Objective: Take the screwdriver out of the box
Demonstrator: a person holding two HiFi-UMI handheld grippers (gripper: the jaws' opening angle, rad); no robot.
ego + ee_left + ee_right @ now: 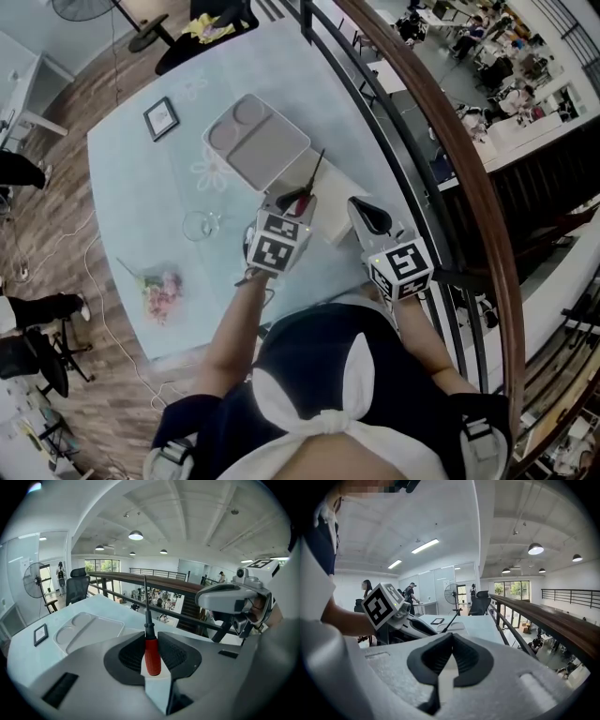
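Well, the left gripper (151,637) is clamped on the red handle of the screwdriver (152,657), whose shaft pokes toward the grey tray (255,141). The right gripper (450,645), further from the tray, is pinched closed and empty. The box (334,208) beside the tray is mostly hidden behind both.

Illumination is bright and even. Round ceiling lamps (135,535) and a strip light (424,546) supply overhead light; far windows (513,588) add daylight. The pale table (131,178) carries only faint shadows and a mild sheen. Both gripper views show strong fisheye curvature and dark vignetted corners; the head view bends the handrail (473,169) into an arc. The screwdriver (152,656) renders sharp; the distant background appears slightly soft, possibly from compression.
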